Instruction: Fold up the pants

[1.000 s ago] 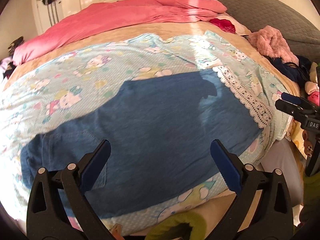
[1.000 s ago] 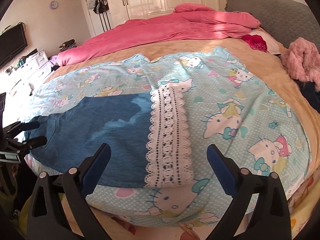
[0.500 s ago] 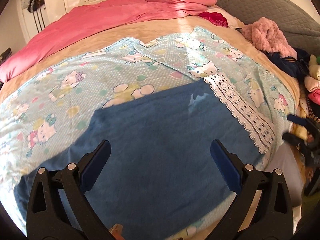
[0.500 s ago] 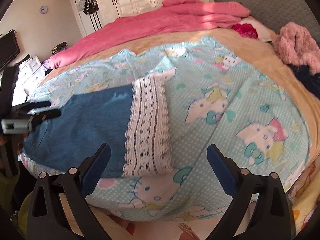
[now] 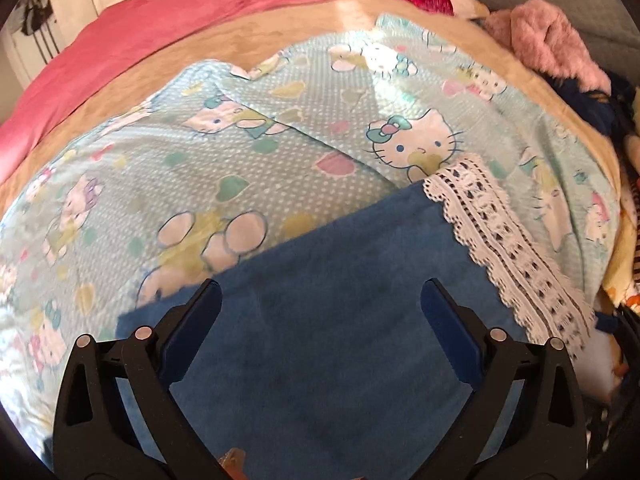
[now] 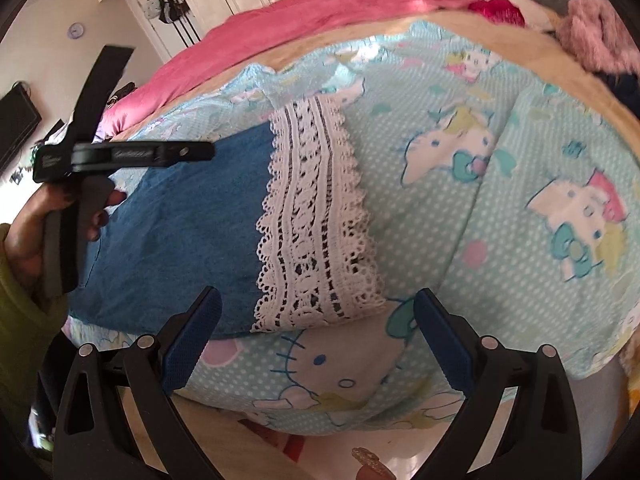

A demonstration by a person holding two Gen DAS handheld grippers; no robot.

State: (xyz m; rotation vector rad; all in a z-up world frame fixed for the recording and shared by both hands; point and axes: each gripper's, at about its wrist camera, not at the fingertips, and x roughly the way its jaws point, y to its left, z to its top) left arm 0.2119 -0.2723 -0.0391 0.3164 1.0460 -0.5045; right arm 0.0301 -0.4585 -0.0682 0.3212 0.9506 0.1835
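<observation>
My blue lace-hemmed pants lie flat on the cartoon-print blanket. Both my left gripper and right gripper hover spread, empty. Next: grasping an edge to fold.

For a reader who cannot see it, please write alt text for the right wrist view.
The open right gripper hovers at the near edge of a bed, over blue pants with a white lace hem lying flat on a cartoon-cat blanket. On the left, a hand holds the left gripper above the pants.
</observation>
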